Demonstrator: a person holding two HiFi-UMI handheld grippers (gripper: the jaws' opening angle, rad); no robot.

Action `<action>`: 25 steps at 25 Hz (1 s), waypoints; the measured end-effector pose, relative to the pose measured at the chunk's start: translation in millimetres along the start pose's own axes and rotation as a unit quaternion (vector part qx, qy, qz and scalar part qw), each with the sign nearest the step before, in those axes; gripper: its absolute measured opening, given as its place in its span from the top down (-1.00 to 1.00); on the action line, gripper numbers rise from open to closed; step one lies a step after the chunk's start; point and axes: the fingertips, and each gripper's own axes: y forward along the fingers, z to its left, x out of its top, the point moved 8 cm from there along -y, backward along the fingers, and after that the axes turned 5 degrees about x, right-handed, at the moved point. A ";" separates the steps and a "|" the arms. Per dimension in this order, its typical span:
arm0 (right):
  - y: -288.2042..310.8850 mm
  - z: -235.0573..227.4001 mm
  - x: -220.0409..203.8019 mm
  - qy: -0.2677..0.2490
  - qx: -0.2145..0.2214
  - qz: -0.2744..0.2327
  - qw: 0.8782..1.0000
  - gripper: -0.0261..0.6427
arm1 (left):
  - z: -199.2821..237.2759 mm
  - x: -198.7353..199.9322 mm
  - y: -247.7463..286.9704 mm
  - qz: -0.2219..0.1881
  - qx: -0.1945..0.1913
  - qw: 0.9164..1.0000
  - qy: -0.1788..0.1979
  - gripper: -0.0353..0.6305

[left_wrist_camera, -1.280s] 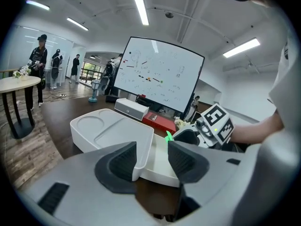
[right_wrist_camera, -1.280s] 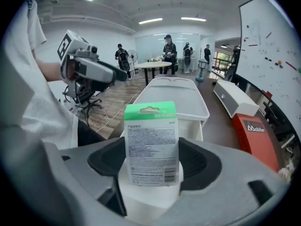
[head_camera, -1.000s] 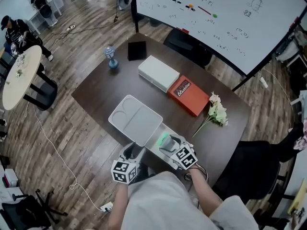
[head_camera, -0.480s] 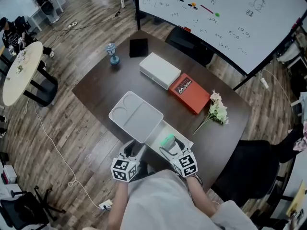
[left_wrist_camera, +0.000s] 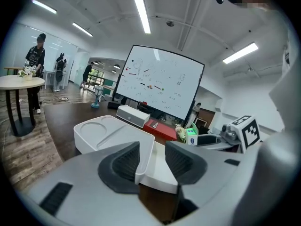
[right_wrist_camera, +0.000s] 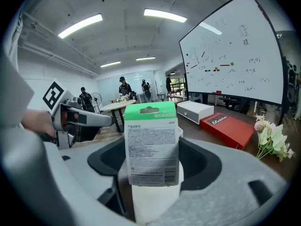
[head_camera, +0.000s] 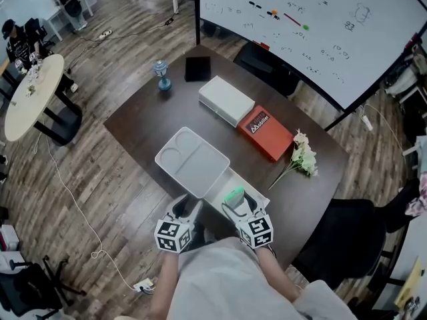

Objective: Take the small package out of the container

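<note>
Standing upright between the clenched jaws of the right gripper [right_wrist_camera: 153, 163], the green-topped small package [right_wrist_camera: 151, 145] hangs just over the open white container [head_camera: 215, 191] at the table's [head_camera: 143, 122] near edge. To its left, the left gripper [left_wrist_camera: 153, 161] is closing its jaws around the container's wall without pinching it.

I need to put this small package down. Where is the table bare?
Bare: the left of the table, between blue bottle and lid; and the right corner between flowers and container. Crowded: the middle, with white box, red box and flowers.
</note>
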 end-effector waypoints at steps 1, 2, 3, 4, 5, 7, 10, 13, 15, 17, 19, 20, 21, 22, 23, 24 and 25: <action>-0.2 1.1 1.3 0.002 0.000 -0.003 1.000 -0.13 | 0.5 0.2 -1.5 -0.003 0.002 1.000 -0.001 0.42; -0.3 1.9 2.5 0.004 0.000 -0.005 1.000 -0.13 | 1.0 0.3 -2.7 -0.004 0.005 1.000 -0.002 0.44; -0.3 2.5 3.4 0.005 0.000 -0.006 1.000 -0.13 | 1.5 0.2 -3.6 -0.005 0.007 1.000 -0.003 0.47; -0.1 3.3 4.0 0.006 0.000 -0.007 1.000 -0.13 | 2.3 0.2 -4.4 -0.005 0.009 1.000 -0.003 0.50; 0.2 4.2 4.4 0.007 0.000 -0.008 1.000 -0.13 | 3.0 0.1 -5.3 -0.006 0.011 1.000 -0.004 0.55; 0.9 6.1 4.2 0.007 0.001 -0.009 1.000 -0.13 | 4.6 -0.2 -7.4 -0.011 0.013 1.000 -0.007 0.66; 1.4 8.3 3.4 0.010 0.004 -0.009 1.000 -0.13 | 6.0 -1.0 -9.0 -0.016 0.015 1.000 -0.008 0.77; 2.1 11.0 4.2 0.012 0.008 -0.008 1.000 -0.13 | 6.8 -1.3 -9.6 -0.011 0.012 1.000 -0.007 0.84; 2.8 12.6 3.5 0.011 0.009 -0.004 1.000 -0.13 | 6.4 -1.1 -10.1 -0.007 0.005 1.000 -0.006 0.88; 3.0 13.2 2.4 0.011 0.010 -0.002 1.000 -0.13 | 5.3 -0.5 -10.6 -0.008 0.000 1.000 -0.005 0.88; 2.9 12.7 1.9 0.012 0.010 -0.002 1.000 -0.13 | 4.1 0.4 -11.0 -0.011 -0.004 1.000 -0.003 0.88; 3.0 12.5 1.8 0.013 0.010 -0.002 1.000 -0.14 | 3.5 0.5 -11.5 -0.012 -0.006 1.000 -0.002 0.88; 3.2 12.6 1.5 0.014 0.010 -0.001 1.000 -0.14 | 2.9 0.4 -12.0 -0.013 -0.009 1.000 -0.001 0.88; 3.5 12.7 1.1 0.015 0.011 0.000 1.000 -0.14 | 2.3 0.0 -12.3 -0.014 -0.012 1.000 -0.001 0.88; 3.7 12.9 0.8 0.016 0.011 0.001 1.000 -0.14 | 1.6 -0.4 -12.5 -0.013 -0.015 1.000 0.000 0.88; 3.8 13.2 0.7 0.017 0.011 0.003 1.000 -0.14 | 0.9 -0.7 -12.5 -0.012 -0.019 1.000 0.001 0.88; 3.9 13.6 0.9 0.017 0.011 0.005 1.000 -0.14 | 0.5 -1.0 -12.3 -0.011 -0.023 1.000 0.002 0.88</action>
